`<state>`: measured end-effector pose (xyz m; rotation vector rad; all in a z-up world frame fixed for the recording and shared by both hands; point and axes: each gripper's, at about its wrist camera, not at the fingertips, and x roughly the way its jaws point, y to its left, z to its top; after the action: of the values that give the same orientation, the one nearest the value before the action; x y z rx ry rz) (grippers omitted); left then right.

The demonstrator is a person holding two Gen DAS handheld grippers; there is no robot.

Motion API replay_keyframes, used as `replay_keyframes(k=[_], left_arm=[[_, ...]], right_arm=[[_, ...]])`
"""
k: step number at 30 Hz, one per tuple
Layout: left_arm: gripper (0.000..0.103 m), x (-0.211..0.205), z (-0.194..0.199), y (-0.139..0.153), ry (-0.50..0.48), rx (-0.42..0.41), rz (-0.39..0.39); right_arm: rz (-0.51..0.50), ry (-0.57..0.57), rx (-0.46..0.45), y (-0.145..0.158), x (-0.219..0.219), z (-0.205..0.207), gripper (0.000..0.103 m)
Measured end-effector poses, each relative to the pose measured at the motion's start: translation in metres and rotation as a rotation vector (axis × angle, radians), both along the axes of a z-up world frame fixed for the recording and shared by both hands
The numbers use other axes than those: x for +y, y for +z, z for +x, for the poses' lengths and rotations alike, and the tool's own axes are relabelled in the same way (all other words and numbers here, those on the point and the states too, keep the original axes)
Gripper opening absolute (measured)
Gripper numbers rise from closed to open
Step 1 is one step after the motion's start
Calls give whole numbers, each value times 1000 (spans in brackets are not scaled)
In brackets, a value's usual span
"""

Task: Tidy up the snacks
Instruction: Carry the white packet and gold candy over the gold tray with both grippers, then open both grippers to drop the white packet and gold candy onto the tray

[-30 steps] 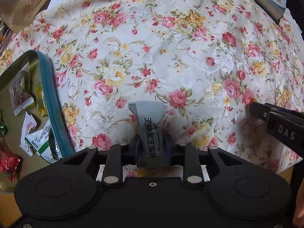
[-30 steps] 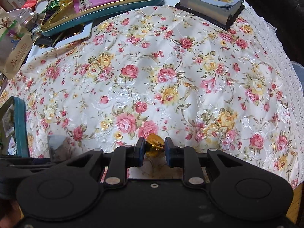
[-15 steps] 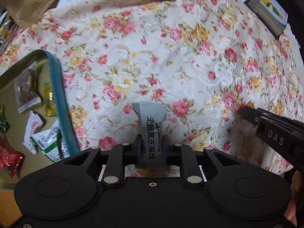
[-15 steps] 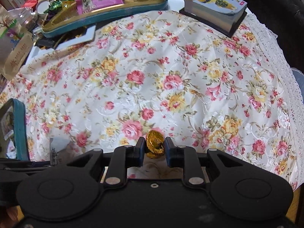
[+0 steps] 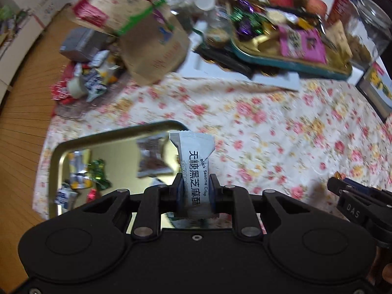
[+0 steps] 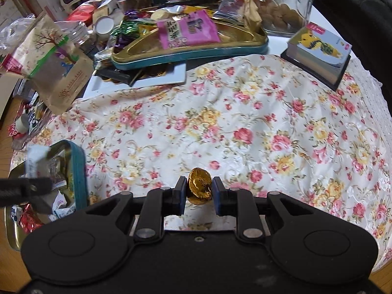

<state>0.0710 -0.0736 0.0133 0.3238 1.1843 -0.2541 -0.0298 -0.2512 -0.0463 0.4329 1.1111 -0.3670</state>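
Both tools have lifted off the floral cloth since the earlier frames, and the left one has swung over toward the near tin. The left tool is pinching a grey black-sesame-crisp packet by its lower half, the upper end standing free above the pads. The right tool is pinching a gold foil candy between its blue pads.

Risks, as I judge them: the packet is slick and held low, so a quick swing could let it slip or bend out; the rounded candy could squirt from the flat pads. Released too early, either would land on the cloth and not in the near tin.

Count: two tools, one packet, one gold candy, two tins, the second being the far tin. The near tin holds several wrapped snacks, too blurred to number.
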Motion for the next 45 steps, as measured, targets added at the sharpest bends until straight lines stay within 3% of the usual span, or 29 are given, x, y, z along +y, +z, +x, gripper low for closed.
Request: replay_keyframes(k=[5, 11, 23, 34, 39, 45], left_arm=[[27, 38, 1, 16, 50, -63, 27], [27, 78, 2, 15, 118, -124, 67], [27, 142, 29, -13, 278, 67, -21], [28, 173, 46, 0, 334, 56, -120], [38, 176, 47, -1, 342, 65, -152], [39, 180, 50, -7, 406, 72, -91]], right_arm=[[-12, 23, 11, -2, 9, 3, 24], [-18, 46, 10, -3, 21, 8, 24], [-37, 164, -39, 14, 82, 39, 24], [66, 307, -155, 43, 141, 58, 24], [126, 378, -184, 51, 166, 64, 24], [148, 454, -201, 55, 185, 65, 24]])
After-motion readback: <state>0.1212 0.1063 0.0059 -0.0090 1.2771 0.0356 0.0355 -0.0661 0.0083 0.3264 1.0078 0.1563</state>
